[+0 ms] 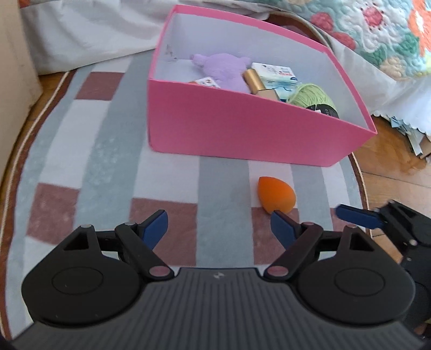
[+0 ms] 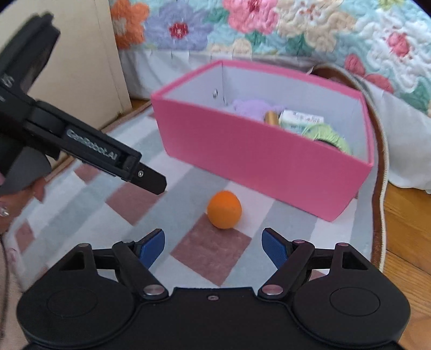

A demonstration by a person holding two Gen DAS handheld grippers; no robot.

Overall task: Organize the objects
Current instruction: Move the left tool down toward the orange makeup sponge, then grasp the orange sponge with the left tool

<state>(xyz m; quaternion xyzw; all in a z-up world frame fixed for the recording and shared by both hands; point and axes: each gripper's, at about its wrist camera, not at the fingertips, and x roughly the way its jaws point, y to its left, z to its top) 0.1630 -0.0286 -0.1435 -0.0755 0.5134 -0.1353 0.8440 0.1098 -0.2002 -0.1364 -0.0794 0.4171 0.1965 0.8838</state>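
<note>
Both sets of jaws are being held wide; nothing is being gripped between either pair.

Left gripper [image 1: 219,228]: the blue pads [image 1: 155,228] are standing well apart over the rug [image 1: 107,134]. The orange sponge [image 1: 274,195] is lying on the rug just beyond the right-hand pad, off to the right of the gap, not between the jaws. Contact with that pad cannot be told.

Right gripper [image 2: 214,249]: the pads [image 2: 274,247] are also being held apart, with the sponge [image 2: 224,209] sitting just beyond the gap, roughly centred, clear of both pads. In the left wrist view, one finger of this gripper is being seen at the right edge [image 1: 358,216], near the sponge.

Sponge position: on the checked rug, just in front of the near wall of the pink box [image 1: 242,129], not touching it as far as can be seen.

The box is standing open on the rug. Inside it are being seen a purple plush [image 1: 221,70], a gold tube [image 1: 258,83], a white carton [image 1: 274,74] and green yarn [image 1: 312,97] toward the right end.

Farther out: a floral quilt [image 2: 269,24] is hanging behind the box, and wood floor [image 1: 398,167] is showing to the right of the rug. In the right wrist view the left gripper body [image 2: 89,146] is reaching in from the left, held by a hand [image 2: 16,199] at the left edge.
</note>
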